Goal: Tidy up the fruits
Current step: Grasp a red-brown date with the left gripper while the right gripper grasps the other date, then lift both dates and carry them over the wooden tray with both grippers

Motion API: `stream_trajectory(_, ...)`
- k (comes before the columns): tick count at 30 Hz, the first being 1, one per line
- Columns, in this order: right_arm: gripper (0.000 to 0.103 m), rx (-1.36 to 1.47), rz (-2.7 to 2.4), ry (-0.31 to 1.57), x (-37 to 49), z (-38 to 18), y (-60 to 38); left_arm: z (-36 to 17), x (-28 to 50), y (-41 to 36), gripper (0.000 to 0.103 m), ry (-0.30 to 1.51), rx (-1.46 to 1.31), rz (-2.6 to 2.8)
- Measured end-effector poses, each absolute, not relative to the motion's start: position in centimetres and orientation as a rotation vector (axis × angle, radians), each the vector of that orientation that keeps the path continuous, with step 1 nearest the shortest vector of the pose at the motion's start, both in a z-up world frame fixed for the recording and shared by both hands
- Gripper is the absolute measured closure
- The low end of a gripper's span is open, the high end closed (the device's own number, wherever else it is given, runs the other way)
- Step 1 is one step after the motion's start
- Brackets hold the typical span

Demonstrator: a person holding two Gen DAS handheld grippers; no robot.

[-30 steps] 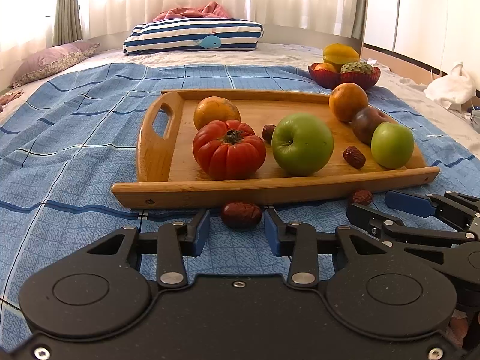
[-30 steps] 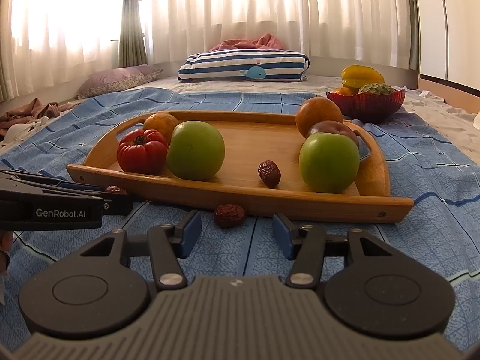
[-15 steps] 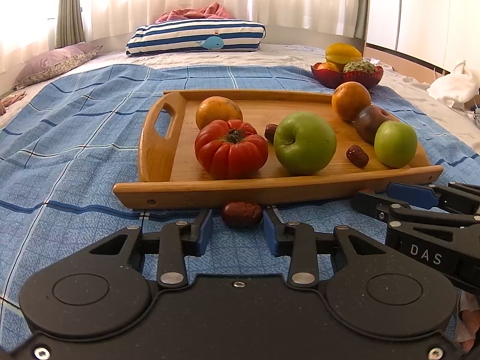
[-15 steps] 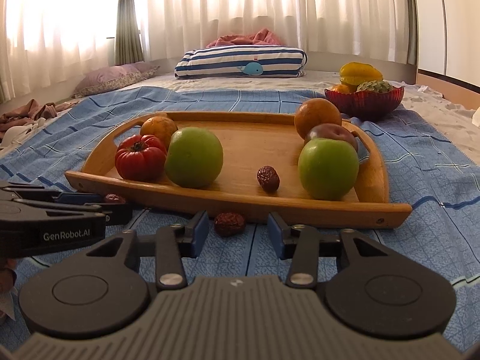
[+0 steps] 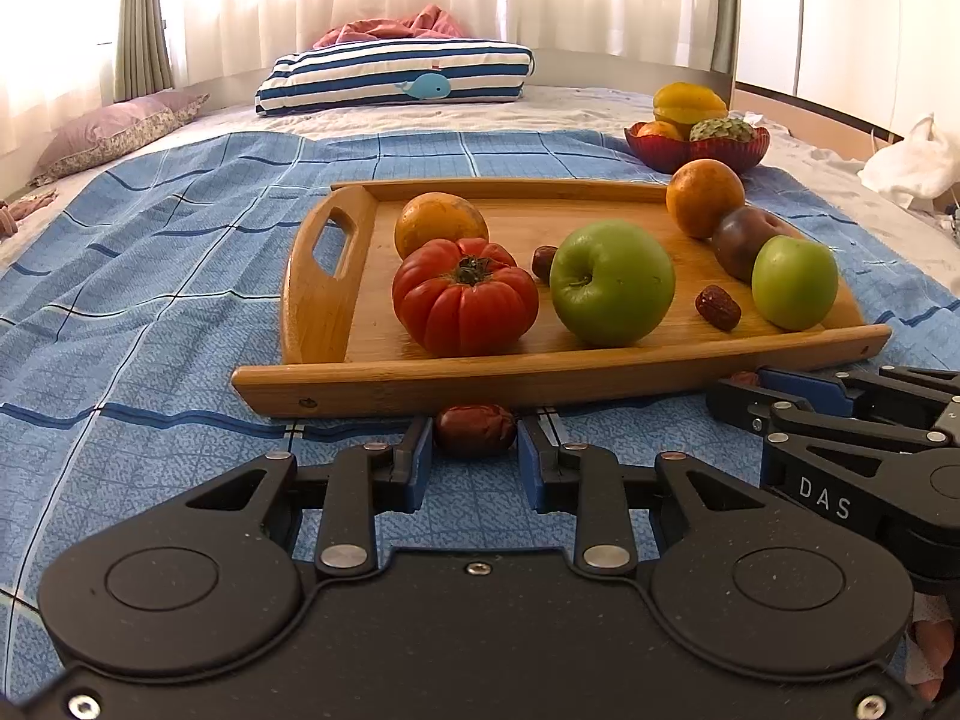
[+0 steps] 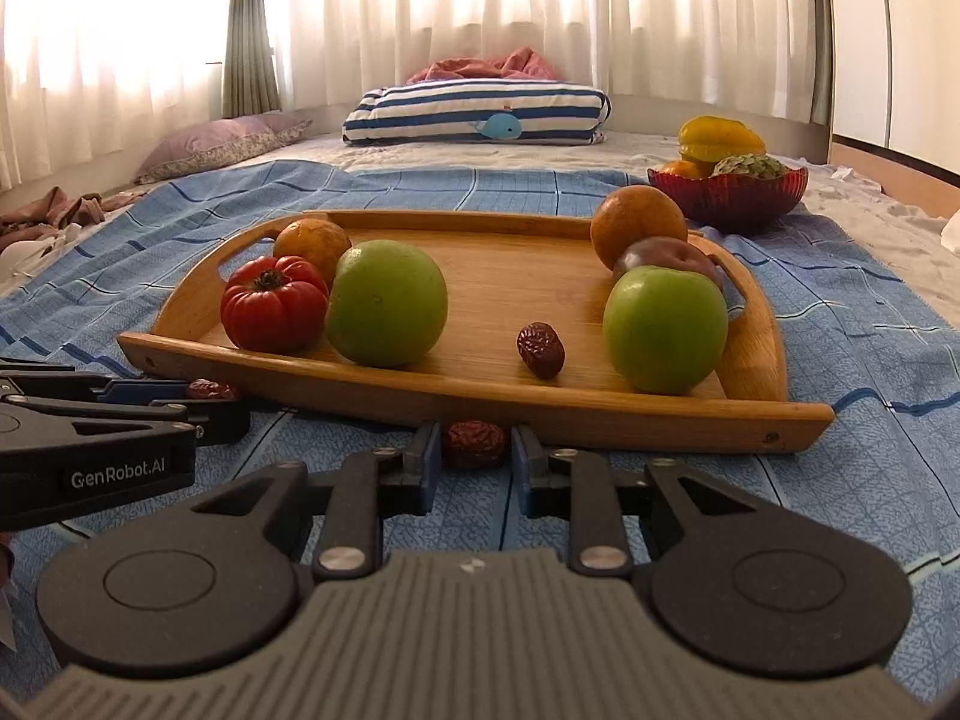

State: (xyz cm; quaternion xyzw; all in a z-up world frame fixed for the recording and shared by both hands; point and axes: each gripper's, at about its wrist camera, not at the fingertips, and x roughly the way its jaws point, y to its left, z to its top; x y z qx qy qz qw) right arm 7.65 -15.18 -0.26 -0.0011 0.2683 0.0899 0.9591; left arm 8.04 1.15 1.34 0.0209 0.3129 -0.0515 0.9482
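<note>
My left gripper (image 5: pixel 474 447) is shut on a red date (image 5: pixel 475 431) lying on the blue blanket, just in front of the wooden tray (image 5: pixel 384 381). The jaws of my right gripper (image 6: pixel 475 453) are closing, and their pads touch both sides of a second, wrinkled date (image 6: pixel 474 443) at the tray's front rim (image 6: pixel 600 420). Each gripper shows in the other's view: the right gripper (image 5: pixel 738 396) low at the right, the left gripper (image 6: pixel 201 405) low at the left. On the tray sit a tomato (image 5: pixel 465 297), two green apples (image 5: pixel 612 282), two oranges, a dark plum and two dates.
A red bowl (image 5: pixel 696 150) of fruit stands beyond the tray's far right corner. A striped pillow (image 5: pixel 396 75) and a purple one (image 5: pixel 114 132) lie at the head of the bed. A white bag (image 5: pixel 912 162) sits at the right. Blue blanket (image 5: pixel 150 300) stretches left of the tray.
The jaws of both grippers have narrowed onto their dates, the right pair much more than the left. Neither hand has shifted, and the fruit on the tray has not moved.
</note>
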Motion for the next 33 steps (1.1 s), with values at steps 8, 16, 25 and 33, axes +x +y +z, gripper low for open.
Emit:
stream_trajectory(8,0.074,-0.031,0.172,0.509,7.1,-0.4,-14.8,1.4,8.0,1.1,0.074,0.638,0.042,-0.104)
stream_trajectory(16,0.074,-0.002,0.177,0.498,7.0,-0.4,-15.2,1.6,7.5,1.1,0.074,0.642,0.033,-0.101)
stream_trajectory(25,0.074,0.014,0.183,0.479,6.6,-0.2,-15.5,2.2,7.0,1.2,0.075,0.635,0.022,-0.094)
stream_trajectory(33,0.074,0.045,0.186,0.464,6.3,0.3,-16.1,3.1,6.7,1.2,0.075,0.618,0.019,-0.093)
